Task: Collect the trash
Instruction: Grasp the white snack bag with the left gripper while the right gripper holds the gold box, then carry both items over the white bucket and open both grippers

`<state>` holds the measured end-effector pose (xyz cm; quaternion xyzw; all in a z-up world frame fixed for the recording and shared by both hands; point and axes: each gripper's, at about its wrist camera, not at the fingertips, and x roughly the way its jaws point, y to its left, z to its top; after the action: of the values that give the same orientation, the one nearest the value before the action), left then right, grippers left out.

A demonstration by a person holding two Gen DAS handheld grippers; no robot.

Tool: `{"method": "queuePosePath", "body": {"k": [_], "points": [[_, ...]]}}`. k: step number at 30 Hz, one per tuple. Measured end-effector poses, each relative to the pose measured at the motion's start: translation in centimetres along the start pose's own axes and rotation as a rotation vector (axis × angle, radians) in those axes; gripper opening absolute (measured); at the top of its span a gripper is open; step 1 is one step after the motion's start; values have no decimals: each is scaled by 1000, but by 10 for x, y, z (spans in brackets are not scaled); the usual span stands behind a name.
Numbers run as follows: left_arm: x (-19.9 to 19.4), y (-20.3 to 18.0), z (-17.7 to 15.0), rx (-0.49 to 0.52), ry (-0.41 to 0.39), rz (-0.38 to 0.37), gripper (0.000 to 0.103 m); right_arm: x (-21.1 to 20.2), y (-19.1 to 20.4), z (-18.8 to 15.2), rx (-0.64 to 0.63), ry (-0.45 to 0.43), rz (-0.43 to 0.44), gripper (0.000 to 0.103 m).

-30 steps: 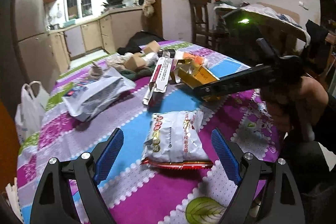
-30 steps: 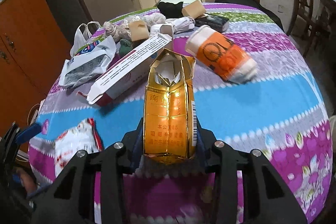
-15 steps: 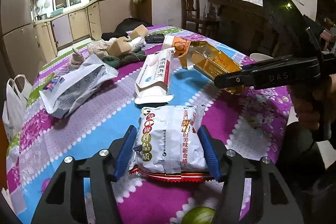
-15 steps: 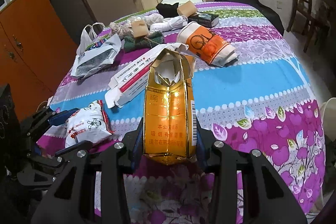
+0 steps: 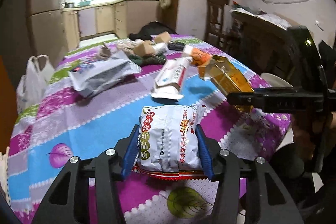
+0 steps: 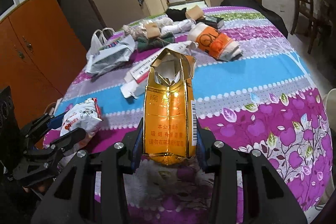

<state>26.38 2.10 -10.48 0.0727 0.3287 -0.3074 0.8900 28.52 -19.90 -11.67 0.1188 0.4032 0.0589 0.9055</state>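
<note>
A white snack bag with a red bottom seam sits between the blue pads of my left gripper, low over the table's near edge. The jaws are closing and the pads press on both sides of the bag. My right gripper is shut on a crumpled gold cigarette carton, whose torn end points away, and holds it above the purple tablecloth. In the left wrist view the right gripper holds the carton at the right. The right wrist view shows the left gripper with the snack bag at lower left.
On the table lie a long white-and-red box, a grey-white plastic bag, an orange-and-white package, and cloths and small boxes at the far end. A white carrier bag hangs by the left edge. An orange cabinet stands on the left.
My left gripper's jaws have come in from wide apart onto the snack bag's sides. The right gripper has drawn back toward the table's near edge with the gold carton still in it.
</note>
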Motion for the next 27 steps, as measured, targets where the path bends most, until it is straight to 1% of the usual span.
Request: {"method": "queuePosePath", "body": {"k": [8, 9, 13, 16, 22, 27], "points": [[-13, 2, 8, -59, -24, 81, 53, -22, -3, -4, -12, -58, -31, 40], [-13, 0, 11, -66, -25, 99, 53, -23, -4, -4, -11, -62, -36, 40], [-14, -2, 21, -88, -30, 152, 53, -34, -7, -5, -9, -76, -69, 40], [-13, -1, 30, -103, -31, 199, 52, -46, -4, -7, -38, -90, -109, 40], [0, -8, 40, -89, -7, 276, 52, -55, 2, -3, -68, -94, -159, 40], [6, -17, 44, -57, -8, 328, 52, -59, 7, -1, -79, -105, -171, 40]]}}
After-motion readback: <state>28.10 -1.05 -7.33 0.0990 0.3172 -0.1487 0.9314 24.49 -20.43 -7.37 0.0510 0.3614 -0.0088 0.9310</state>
